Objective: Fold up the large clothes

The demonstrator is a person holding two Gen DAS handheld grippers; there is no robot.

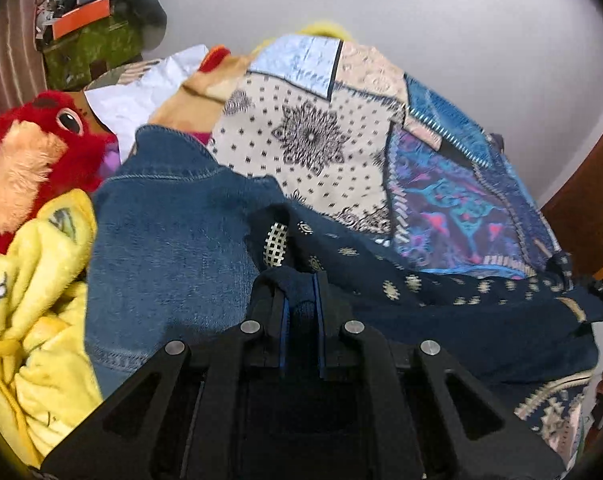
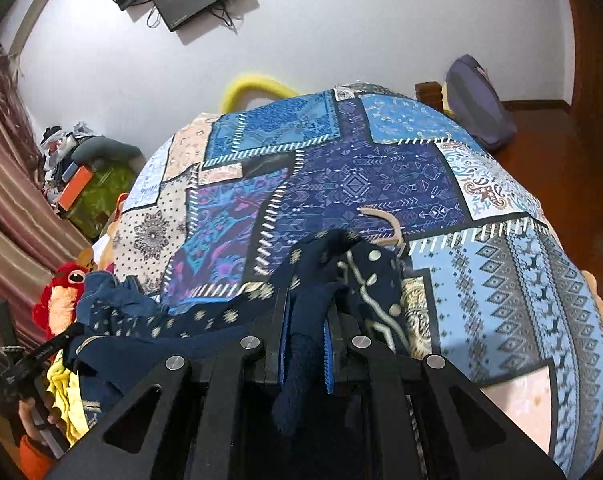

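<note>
Both grippers had hold of the same navy patterned garment [image 2: 205,320], and it hung stretched between them above the bed [image 2: 521,280]. The left gripper [image 1: 301,304] had its jaws pressed together on a thick bunch of the dark cloth, and the right gripper [image 2: 305,320] pinched another bunch, a loose tail of fabric trailing down between its blue pads [image 2: 327,360].

The step looked like carrying the garment out over the bed to spread it flat. To do that well, I reckoned the two grips had to stay level and well apart, so the span between them kept taut and the hem did not drag across the pile at the left. A wad that thick could slip, so a steady pull seemed safer than a jerk.

The cloth looked soft and light, navy with small pale medallions and a cream band, and it draped in slack folds. Under the left gripper lay a denim jacket [image 1: 161,240], stiffer, with heavy stitched seams. Beside it sat a fluffy yellow fleece [image 1: 41,280] and a red plush toy [image 1: 29,152]. The bed wore a smooth patchwork cover in blues and creams, and a bent tan strip [image 2: 385,224], which I could not identify, rested on it just beyond the right gripper.
</note>
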